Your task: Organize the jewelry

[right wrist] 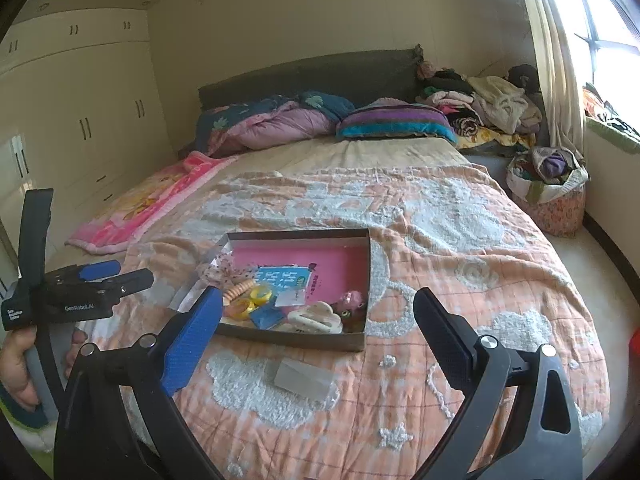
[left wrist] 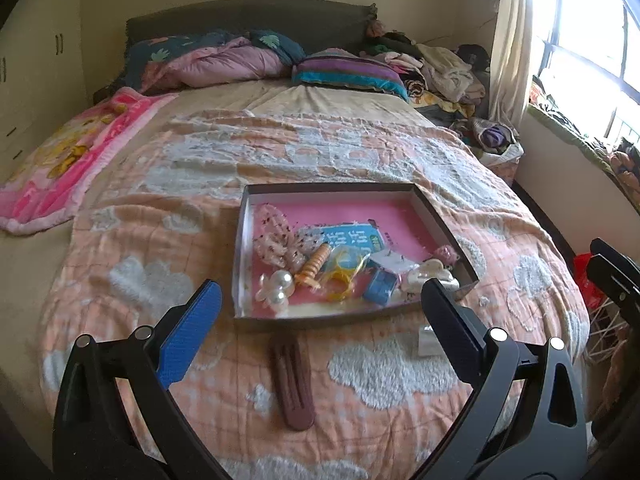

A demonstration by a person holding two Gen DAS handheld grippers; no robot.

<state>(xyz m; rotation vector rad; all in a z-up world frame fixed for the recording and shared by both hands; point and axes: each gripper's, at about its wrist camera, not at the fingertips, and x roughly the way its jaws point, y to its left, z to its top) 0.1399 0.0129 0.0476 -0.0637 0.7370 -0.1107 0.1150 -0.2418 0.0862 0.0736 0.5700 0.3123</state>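
A shallow cardboard box with a pink floor lies on the bed. It holds hair clips, a pearl clip, an orange comb clip, yellow ribbon, a white claw clip and blue packets. A brown hair clip lies on the blanket in front of the box, below my left gripper, which is open and empty. My right gripper is open and empty, just short of the box. A clear plastic packet lies on the blanket beneath it.
Pillows and folded quilts lie at the head of the bed. A pink blanket is at the left edge. A clothes pile and a cloth basket stand at the right by the window. Wardrobes line the left wall.
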